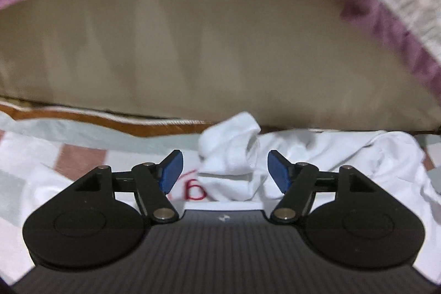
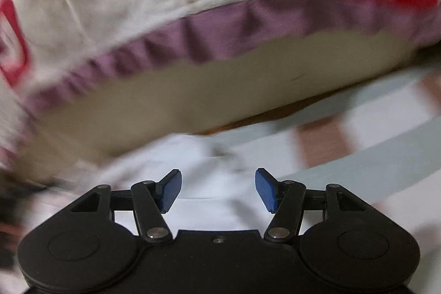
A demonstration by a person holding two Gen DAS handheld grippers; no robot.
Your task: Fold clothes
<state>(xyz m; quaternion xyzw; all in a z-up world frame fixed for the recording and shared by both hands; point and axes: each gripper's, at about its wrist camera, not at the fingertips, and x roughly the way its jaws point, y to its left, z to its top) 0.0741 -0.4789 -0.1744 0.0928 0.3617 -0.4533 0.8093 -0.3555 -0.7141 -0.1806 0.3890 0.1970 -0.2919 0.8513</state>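
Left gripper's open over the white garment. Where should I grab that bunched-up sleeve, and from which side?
Likely best: take the white garment by the raised, bunched sleeve lying ahead between the left gripper pads. Come straight forward and slightly down, jaws open as now, closing across the lump's sides. It stands above the flat cloth, so the pads can pinch it without scooping up the checked sheet.

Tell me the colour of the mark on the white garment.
Red, on the white garment; clearest in the left wrist view.
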